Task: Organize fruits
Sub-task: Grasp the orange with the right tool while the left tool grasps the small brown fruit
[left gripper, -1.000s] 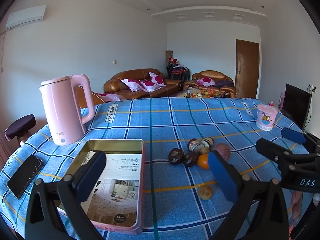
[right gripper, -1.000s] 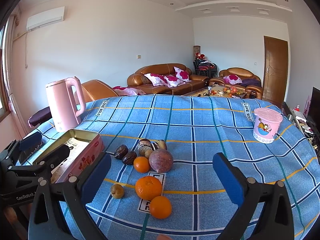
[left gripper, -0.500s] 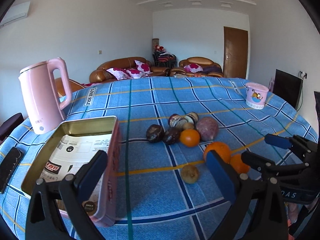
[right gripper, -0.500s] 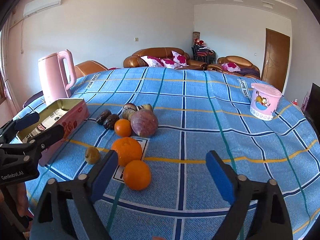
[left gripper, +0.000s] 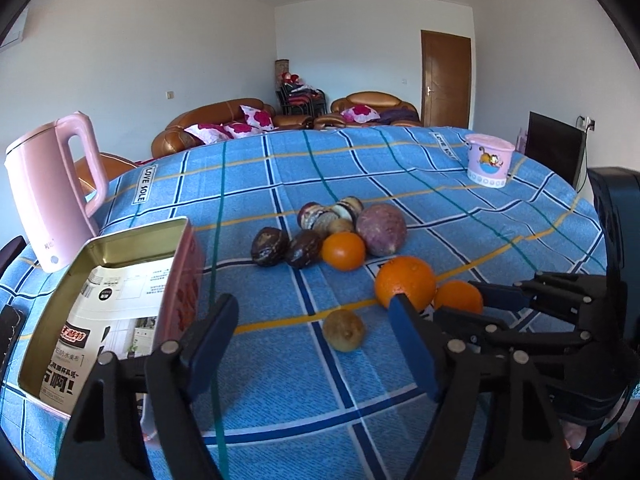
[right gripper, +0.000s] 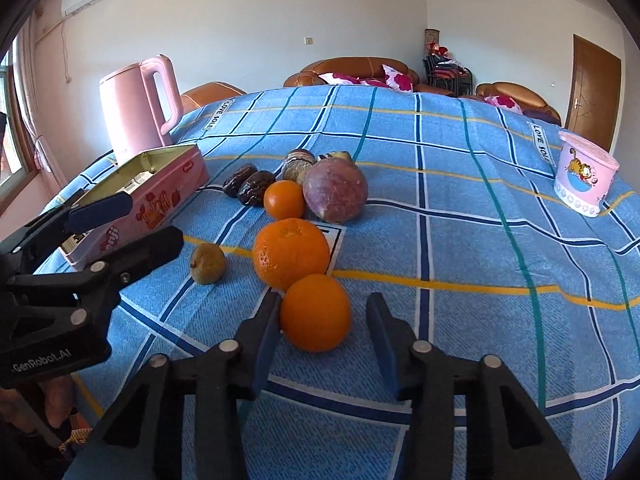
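Observation:
Fruit lies clustered on the blue checked tablecloth [right gripper: 460,240]. My right gripper [right gripper: 323,304] is low over the near orange [right gripper: 316,312], jaws closing around it. The left pad touches the peel; a gap shows at the right pad. A bigger orange [right gripper: 291,252] sits just behind. My left gripper [left gripper: 310,312] is open and closing, with the brown kiwi [left gripper: 344,330] just ahead between its fingers, untouched. Farther back lie a small orange [left gripper: 343,251], a purple round fruit [left gripper: 381,230] and several dark wrinkled fruits [left gripper: 270,246]. An open pink tin [left gripper: 120,240] stands left.
A pink kettle [left gripper: 52,196] stands behind the tin and a pink cartoon cup [left gripper: 490,160] at the far right. A dark phone [left gripper: 8,332] lies at the table's left edge. Bare cloth stretches to the right of the fruit; sofas and a door lie beyond.
Both grippers have come down and closer to the fruit while their jaws narrowed. The right jaws now flank the near orange; the left jaws frame the kiwi.

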`<action>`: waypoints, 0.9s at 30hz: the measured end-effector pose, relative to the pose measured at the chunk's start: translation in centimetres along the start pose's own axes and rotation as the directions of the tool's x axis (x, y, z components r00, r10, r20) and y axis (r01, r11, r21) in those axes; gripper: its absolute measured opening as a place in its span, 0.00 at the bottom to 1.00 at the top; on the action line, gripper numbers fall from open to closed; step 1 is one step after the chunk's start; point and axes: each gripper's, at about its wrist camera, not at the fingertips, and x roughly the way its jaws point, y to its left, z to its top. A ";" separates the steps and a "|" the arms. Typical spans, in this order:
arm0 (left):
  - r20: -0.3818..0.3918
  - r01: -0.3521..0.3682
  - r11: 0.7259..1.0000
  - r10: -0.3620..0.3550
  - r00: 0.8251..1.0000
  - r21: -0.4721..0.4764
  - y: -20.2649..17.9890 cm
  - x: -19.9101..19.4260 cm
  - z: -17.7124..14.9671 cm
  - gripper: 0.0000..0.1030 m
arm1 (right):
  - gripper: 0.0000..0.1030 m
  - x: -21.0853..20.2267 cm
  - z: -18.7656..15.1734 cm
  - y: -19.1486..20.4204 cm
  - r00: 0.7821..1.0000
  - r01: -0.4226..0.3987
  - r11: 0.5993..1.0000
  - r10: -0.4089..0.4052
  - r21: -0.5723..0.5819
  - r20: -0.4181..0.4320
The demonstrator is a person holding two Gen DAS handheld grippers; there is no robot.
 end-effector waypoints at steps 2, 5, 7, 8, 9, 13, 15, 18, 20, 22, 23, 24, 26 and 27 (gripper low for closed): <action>-0.026 0.033 0.999 -0.032 0.999 0.010 -0.4 0.5 0.0 0.69 | 0.35 -0.2 -0.1 0.0 1.000 -0.002 1.000 0.002 0.006 0.011; -0.077 0.063 0.998 -0.062 0.995 0.012 -0.7 1.6 0.2 0.57 | 0.35 -0.6 -0.2 -0.8 0.999 -0.007 0.999 0.005 0.049 0.036; -0.106 0.079 0.997 -0.078 0.991 0.013 -0.9 2.2 0.3 0.56 | 0.35 -0.8 -0.2 -1.3 0.999 -0.010 0.997 0.006 0.076 0.046; -0.123 0.087 0.996 -0.086 0.989 0.008 -0.9 2.5 0.3 0.54 | 0.35 -0.8 -0.2 -1.4 0.999 -0.013 0.996 0.009 0.086 0.049; -0.133 0.097 0.995 -0.095 0.986 0.003 -0.9 2.8 0.3 0.48 | 0.35 -0.8 -0.2 -1.5 0.999 -0.015 0.995 0.011 0.094 0.051; -0.183 0.110 0.994 -0.109 0.977 -0.006 -1.0 3.9 0.3 0.37 | 0.35 -0.8 -0.2 -1.5 0.999 -0.020 0.995 0.015 0.094 0.051; -0.187 0.116 0.993 -0.118 0.975 -0.017 -0.8 4.0 0.3 0.35 | 0.35 -0.8 -0.2 -1.5 0.999 -0.026 0.995 0.021 0.096 0.049; -0.183 0.130 0.991 -0.133 0.974 -0.028 -0.6 3.9 0.2 0.28 | 0.35 -0.8 -0.2 -1.5 0.998 -0.028 0.995 0.023 0.094 0.054; -0.175 0.133 0.991 -0.136 0.975 -0.029 -0.5 3.8 0.3 0.28 | 0.35 -1.0 -0.3 -1.4 0.998 -0.023 0.996 0.018 0.088 0.063; -0.162 0.137 0.990 -0.140 0.977 -0.029 -0.4 3.6 0.3 0.28 | 0.35 -1.2 -0.4 -1.2 0.997 -0.022 0.997 0.016 0.075 0.081; -0.159 0.138 0.990 -0.141 0.977 -0.030 -0.4 3.5 0.3 0.28 | 0.35 -1.3 -0.4 -1.2 0.996 -0.020 0.997 0.013 0.071 0.089; -0.154 0.139 0.990 -0.142 0.978 -0.031 -0.4 3.4 0.3 0.28 | 0.35 -1.4 -0.5 -1.1 0.995 -0.016 0.998 0.010 0.067 0.096; -0.138 0.136 0.990 -0.139 0.981 -0.034 -0.2 3.1 0.3 0.28 | 0.35 -1.5 -0.5 -1.0 0.994 -0.014 0.998 0.008 0.059 0.109; -0.127 0.134 0.990 -0.137 0.982 -0.034 -0.2 3.0 0.3 0.28 | 0.35 -1.6 -0.5 -0.9 0.993 -0.014 0.998 0.007 0.056 0.117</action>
